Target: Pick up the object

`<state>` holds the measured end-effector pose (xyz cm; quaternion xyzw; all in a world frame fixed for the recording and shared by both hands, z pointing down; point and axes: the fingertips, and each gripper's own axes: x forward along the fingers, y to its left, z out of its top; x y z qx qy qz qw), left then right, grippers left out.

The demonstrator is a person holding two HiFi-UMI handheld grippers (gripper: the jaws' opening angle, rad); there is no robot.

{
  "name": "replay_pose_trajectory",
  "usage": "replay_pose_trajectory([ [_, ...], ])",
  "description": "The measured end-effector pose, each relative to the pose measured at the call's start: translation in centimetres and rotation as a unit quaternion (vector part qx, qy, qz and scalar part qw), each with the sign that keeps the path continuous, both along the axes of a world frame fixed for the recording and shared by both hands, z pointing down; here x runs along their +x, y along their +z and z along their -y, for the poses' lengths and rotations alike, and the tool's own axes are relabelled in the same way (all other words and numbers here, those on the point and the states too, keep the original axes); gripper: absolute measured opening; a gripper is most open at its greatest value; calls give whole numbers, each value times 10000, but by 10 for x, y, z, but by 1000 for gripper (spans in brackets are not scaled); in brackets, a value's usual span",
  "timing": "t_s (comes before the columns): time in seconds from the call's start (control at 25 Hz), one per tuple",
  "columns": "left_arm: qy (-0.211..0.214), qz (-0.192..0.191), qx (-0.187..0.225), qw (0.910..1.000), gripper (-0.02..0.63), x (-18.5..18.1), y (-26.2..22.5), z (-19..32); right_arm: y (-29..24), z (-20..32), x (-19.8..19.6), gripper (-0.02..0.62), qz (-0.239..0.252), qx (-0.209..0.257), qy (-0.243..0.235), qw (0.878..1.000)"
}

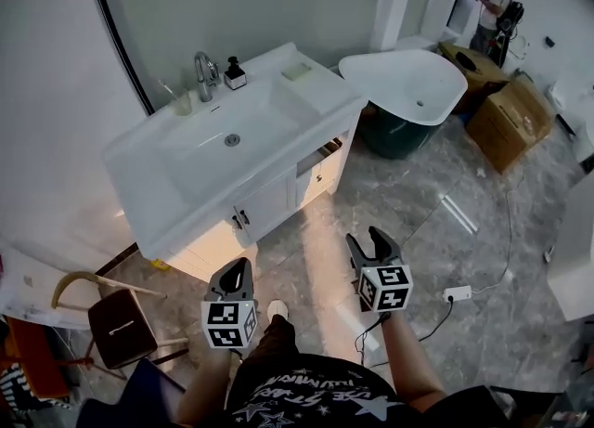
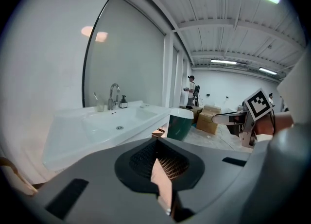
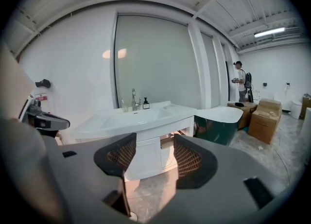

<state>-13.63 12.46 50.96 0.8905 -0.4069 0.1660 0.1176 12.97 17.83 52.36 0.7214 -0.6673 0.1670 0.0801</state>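
Observation:
A white vanity sink (image 1: 320, 94) stands ahead of me against the mirror wall. On its back rim are a chrome faucet (image 1: 204, 73), a dark soap dispenser (image 1: 235, 73), a clear cup with a toothbrush (image 1: 181, 99) and a pale soap bar (image 1: 297, 71). I hold both grippers low over the marble floor, well short of the vanity, with nothing in either. My left gripper (image 1: 239, 268) (image 2: 156, 145) is shut, its pads meeting. My right gripper (image 1: 366, 239) (image 3: 154, 145) stands open, and the cabinet front shows through the gap.
A white basin on a dark green base (image 1: 408, 92) sits right of the vanity, with cardboard boxes (image 1: 510, 120) beyond it. A person (image 1: 497, 4) stands far back. A wooden stool (image 1: 116, 324) is at my left, and a power strip with cable (image 1: 457, 293) lies on the floor at my right.

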Motion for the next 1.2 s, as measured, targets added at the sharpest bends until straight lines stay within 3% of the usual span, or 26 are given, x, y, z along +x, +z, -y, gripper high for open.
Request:
replay_pose_trajectory([
  [0.2, -85, -1, -25, 10000, 15, -16, -2, 76, 3, 72, -2, 293, 431, -182, 151, 9988],
  [0.48, -245, 41, 61, 9997, 15, -42, -5, 169, 1, 154, -20, 296, 240, -335, 75, 9991],
  [0.88, -173, 48, 145, 9997, 15, -42, -5, 230, -7, 217, -20, 296, 61, -286, 50, 9996],
  [1.2, -690, 28, 15, 9976, 15, -45, 7, 283, 7, 302, 4, 296, 122, -225, -178, 9995],
])
